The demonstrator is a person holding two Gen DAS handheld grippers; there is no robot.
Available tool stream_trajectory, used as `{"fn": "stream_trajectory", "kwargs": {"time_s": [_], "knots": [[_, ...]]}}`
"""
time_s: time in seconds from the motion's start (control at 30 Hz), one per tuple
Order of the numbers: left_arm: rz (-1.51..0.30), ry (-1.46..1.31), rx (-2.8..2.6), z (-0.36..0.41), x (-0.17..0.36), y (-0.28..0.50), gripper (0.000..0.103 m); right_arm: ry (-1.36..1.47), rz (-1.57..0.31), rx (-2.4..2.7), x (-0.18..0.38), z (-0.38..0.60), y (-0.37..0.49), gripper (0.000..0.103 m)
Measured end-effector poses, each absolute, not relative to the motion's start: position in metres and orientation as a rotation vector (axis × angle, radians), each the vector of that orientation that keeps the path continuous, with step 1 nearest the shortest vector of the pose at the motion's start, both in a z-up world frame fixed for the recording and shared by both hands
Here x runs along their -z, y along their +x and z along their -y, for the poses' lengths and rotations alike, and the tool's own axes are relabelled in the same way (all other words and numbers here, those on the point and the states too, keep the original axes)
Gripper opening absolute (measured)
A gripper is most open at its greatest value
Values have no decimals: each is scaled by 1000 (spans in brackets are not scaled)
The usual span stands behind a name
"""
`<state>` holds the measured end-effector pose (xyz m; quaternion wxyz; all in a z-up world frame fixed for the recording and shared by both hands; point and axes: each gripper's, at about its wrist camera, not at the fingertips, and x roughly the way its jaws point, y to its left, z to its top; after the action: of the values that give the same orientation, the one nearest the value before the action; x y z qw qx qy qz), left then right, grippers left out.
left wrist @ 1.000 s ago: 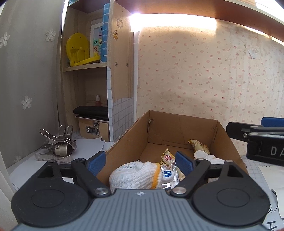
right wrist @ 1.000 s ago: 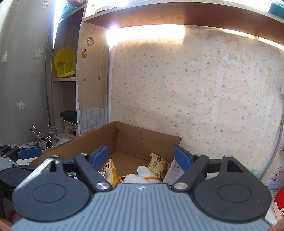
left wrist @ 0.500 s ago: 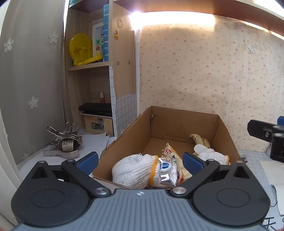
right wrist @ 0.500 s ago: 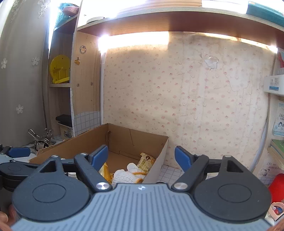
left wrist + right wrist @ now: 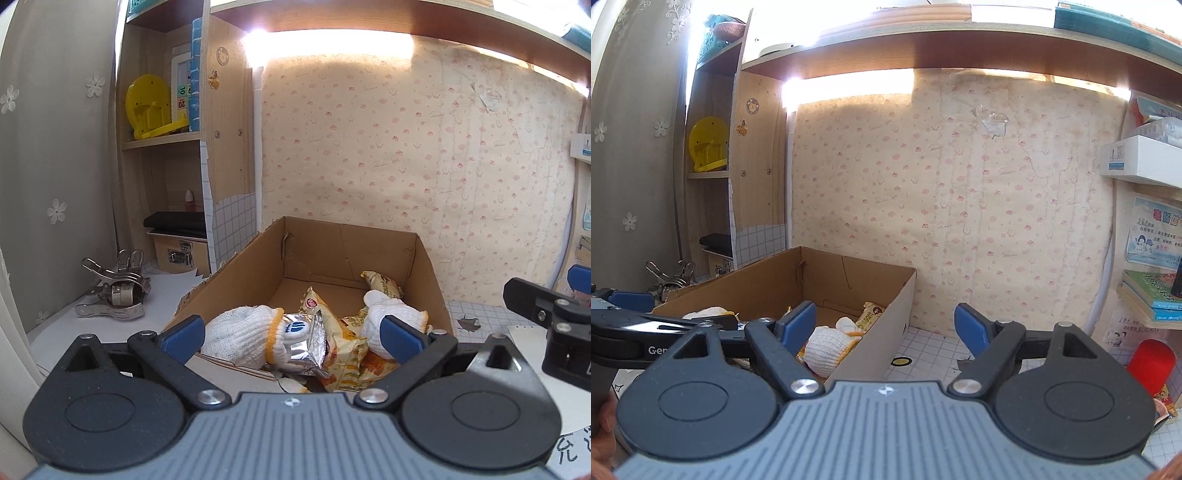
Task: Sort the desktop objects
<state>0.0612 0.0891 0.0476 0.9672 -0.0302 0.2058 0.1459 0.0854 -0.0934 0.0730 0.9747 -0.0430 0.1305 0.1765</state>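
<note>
Metal clips (image 5: 112, 291) L of box (image 5: 424, 266)

Metal spring clamps (image 5: 114, 291) lie on white paper by the curtain (image 5: 48, 166). A yellow plastic disc (image 5: 147, 105) stands on the wooden shelf (image 5: 162, 138). Pink-patterned wallpaper (image 5: 406, 155) covers the back wall.

cardboard box (image 5: 424, 258) open above (gloves (image 5: 240, 332), snack packets (image 5: 332, 332) crowd its floor).

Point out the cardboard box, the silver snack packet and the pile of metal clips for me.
cardboard box (image 5: 240, 273), left wrist view, on its left wall.
silver snack packet (image 5: 308, 341), left wrist view, middle of the foil.
metal clips (image 5: 114, 291), left wrist view, on the top clip of the pile.
</note>
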Motion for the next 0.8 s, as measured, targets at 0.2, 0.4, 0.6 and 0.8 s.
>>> {"fn": "stream_trajectory", "kwargs": {"time_s": [0.2, 0.4, 0.6, 0.8], "knots": [[-415, 18, -305, -69, -47, 57, 103, -92, -264, -337, -70, 104, 76, 80], [-422, 4, -278, -61, -47, 54, 103, -105, -265, -316, -67, 111, 70, 80], [-402, 36, -290, -55, -48, 51, 103, -99, -278, -311, -63, 115, 69, 80], [-398, 28, -280, -56, -50, 49, 103, -110, -281, -312, -63, 113, 69, 81]]}}
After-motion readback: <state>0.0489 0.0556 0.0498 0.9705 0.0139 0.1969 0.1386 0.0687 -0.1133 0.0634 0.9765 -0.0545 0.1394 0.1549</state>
